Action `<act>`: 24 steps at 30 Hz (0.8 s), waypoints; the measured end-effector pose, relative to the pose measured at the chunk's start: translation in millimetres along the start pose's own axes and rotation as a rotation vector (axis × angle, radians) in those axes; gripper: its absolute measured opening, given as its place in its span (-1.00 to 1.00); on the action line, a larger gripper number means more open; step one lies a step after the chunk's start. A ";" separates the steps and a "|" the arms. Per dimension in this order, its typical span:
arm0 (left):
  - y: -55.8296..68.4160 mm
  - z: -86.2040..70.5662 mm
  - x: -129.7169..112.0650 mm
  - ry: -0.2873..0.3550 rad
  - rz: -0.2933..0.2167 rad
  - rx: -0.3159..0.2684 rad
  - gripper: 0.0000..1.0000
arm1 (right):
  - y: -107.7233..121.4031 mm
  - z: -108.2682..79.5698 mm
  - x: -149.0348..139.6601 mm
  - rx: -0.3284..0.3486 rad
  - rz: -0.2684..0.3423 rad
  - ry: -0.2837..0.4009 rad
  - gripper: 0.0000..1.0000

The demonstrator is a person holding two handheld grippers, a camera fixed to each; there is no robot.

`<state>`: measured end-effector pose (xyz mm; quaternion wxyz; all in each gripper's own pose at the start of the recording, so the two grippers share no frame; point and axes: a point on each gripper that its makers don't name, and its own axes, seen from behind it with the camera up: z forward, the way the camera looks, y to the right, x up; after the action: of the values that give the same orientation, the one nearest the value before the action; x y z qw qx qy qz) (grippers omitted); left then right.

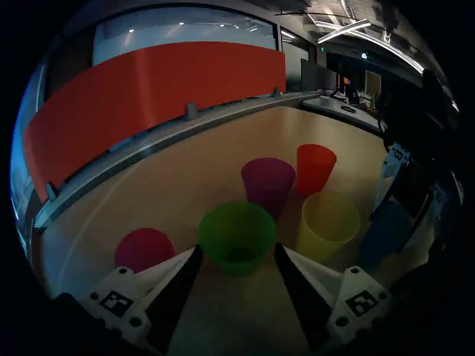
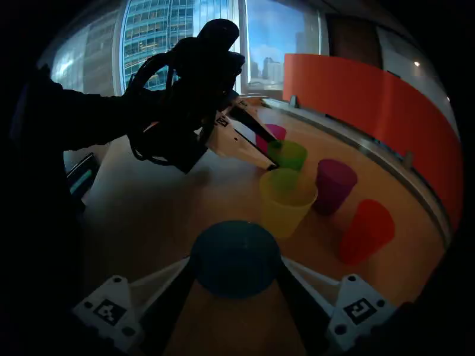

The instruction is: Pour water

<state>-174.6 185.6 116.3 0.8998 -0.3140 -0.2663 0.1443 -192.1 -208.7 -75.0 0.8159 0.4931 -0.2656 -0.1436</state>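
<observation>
A green cup (image 1: 237,236) stands on the wooden table (image 1: 178,178), and my left gripper (image 1: 237,249) has a fingertip against each of its sides. The right gripper view shows that gripper (image 2: 274,153) around the green cup (image 2: 291,155), held by a dark-sleeved hand. My right gripper (image 2: 236,261) is shut on a dark blue cup (image 2: 234,255). In the left gripper view it (image 1: 395,222) appears at the right with the blue cup (image 1: 385,231). I cannot see water in any cup.
A yellow cup (image 1: 329,222) stands between the green and blue ones, with a purple cup (image 1: 268,181) and a red cup (image 1: 314,166) behind it. A pink cup (image 1: 143,249) sits at the left. An orange partition (image 1: 148,95) runs along the table's far edge.
</observation>
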 end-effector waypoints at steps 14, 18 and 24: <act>-4.3 12.4 5.5 -0.012 -0.014 0.014 0.77 | -0.6 -1.2 -0.2 0.005 0.003 0.002 0.83; -3.7 13.5 5.3 -0.016 -0.024 0.012 0.74 | -1.0 -1.2 -0.4 0.005 0.002 0.002 0.83; -0.1 11.5 6.8 -0.012 -0.029 -0.001 0.71 | -1.5 -1.8 -0.8 0.005 0.003 0.002 0.82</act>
<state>-175.6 194.0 126.6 0.9001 -0.3097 -0.2761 0.1331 -191.7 -207.7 -77.2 0.8152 0.4949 -0.2659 -0.1410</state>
